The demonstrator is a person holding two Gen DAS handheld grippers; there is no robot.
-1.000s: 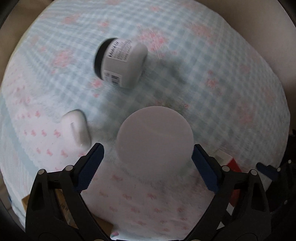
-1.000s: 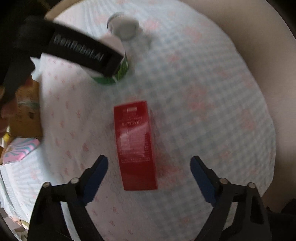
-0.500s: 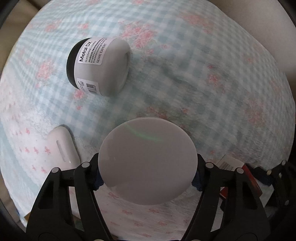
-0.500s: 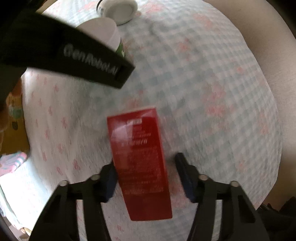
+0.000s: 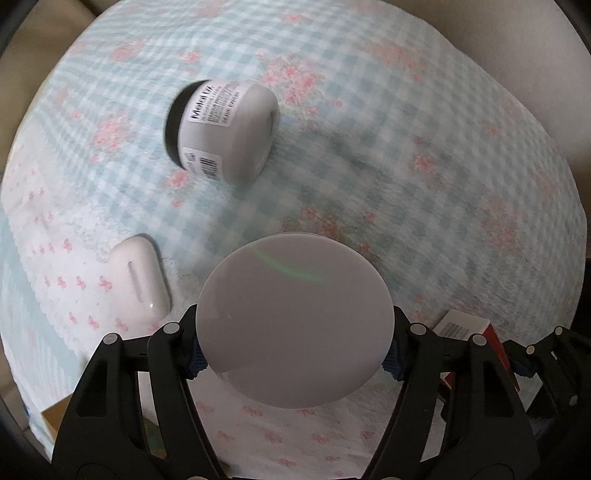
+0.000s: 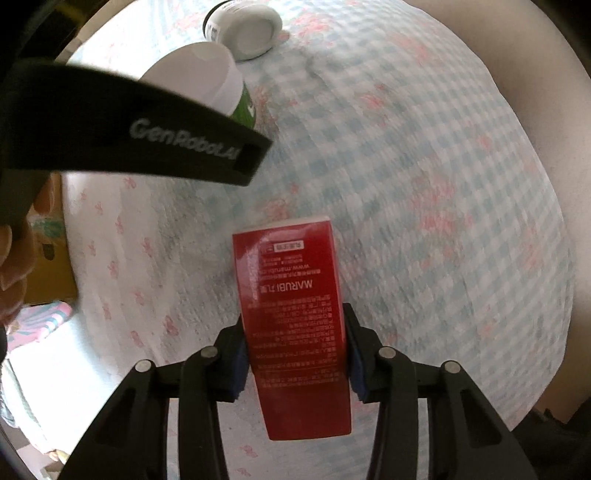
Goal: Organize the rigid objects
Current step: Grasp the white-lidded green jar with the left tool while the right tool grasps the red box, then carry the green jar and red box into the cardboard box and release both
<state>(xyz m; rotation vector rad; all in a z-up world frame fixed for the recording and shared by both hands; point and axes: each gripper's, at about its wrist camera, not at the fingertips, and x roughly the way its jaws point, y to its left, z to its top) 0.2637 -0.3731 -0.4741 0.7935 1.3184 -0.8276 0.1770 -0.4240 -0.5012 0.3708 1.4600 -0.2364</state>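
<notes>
My left gripper (image 5: 293, 356) is shut on a white-lidded canister (image 5: 293, 317), held above the cloth; its green-labelled body shows in the right wrist view (image 6: 207, 79). My right gripper (image 6: 293, 354) is shut on a red box (image 6: 295, 325) and holds it over the cloth; the box's end shows in the left wrist view (image 5: 469, 328). A white jar with a black lid (image 5: 221, 131) lies on its side on the checked cloth, also in the right wrist view (image 6: 243, 27). A white earbud case (image 5: 140, 277) lies left of the canister.
A blue checked floral cloth (image 5: 406, 166) covers the surface. The left gripper's black body (image 6: 129, 129) crosses the upper left of the right wrist view. A cardboard box (image 6: 48, 266) and folded fabric (image 6: 40, 321) lie off the left edge.
Both grippers closed, the left on the white-lidded canister and the right on the red box. Both objects now sit deeper between the fingers and are lifted.
</notes>
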